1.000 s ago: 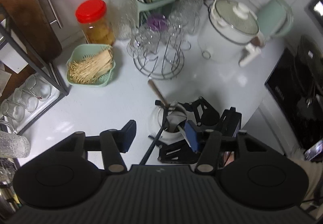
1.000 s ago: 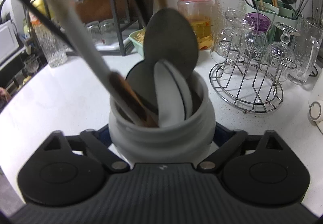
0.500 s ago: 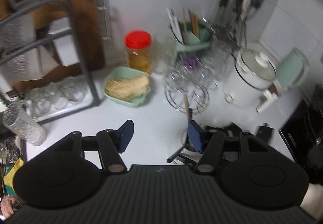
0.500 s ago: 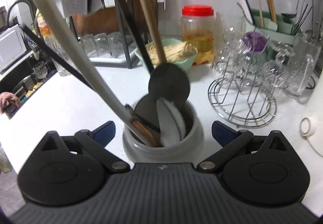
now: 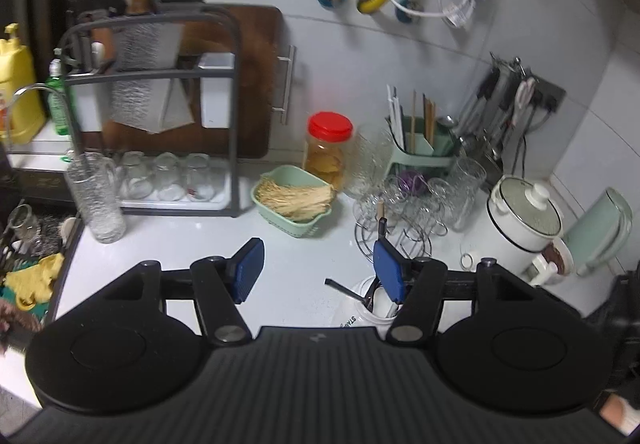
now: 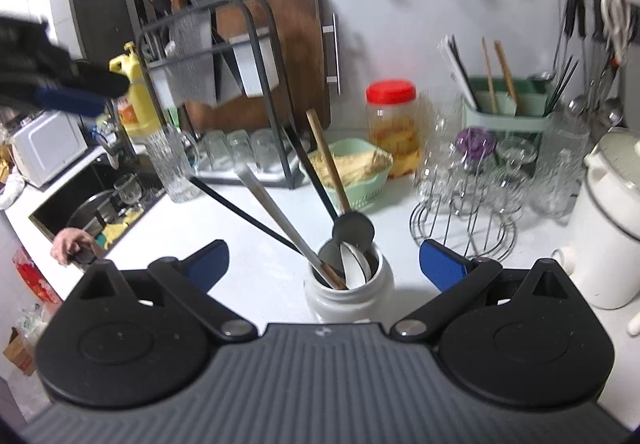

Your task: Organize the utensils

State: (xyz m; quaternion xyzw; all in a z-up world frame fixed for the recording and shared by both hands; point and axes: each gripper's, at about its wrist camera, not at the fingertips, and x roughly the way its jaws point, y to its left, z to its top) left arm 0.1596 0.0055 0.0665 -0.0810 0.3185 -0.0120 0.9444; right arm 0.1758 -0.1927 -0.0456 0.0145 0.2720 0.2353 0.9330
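Here, much of the white utensil jar (image 5: 370, 308) is hidden in the left wrist view behind the right pad of the left tongs (image 5: 316, 271), so only its rim and a few handles can be made out. In the right wrist view the jar (image 6: 347, 294) is seen whole, standing on the white counter (image 6: 248, 244) between and just ahead of the 2 blue pads of the right tongs (image 6: 323, 260), touched by neither. A wooden-handled ladle (image 6: 336, 187), a metal-handled utensil (image 6: 280, 219), 2 thin black handles and white spoons are held in it, all leaning toward the left pad. Both tongs are released, nothing being gripped. A blurred dark shape with a blue pad at the upper left edge is hard to read. Beyond the right tongs, a green basket (image 6: 352, 173) of pale strands, a red-lidded jar (image 6: 394, 127) with yellow contents and a green caddy (image 6: 506, 109) of chopsticks are seen. A hand (image 6: 70, 244) is cut off beside the sink.
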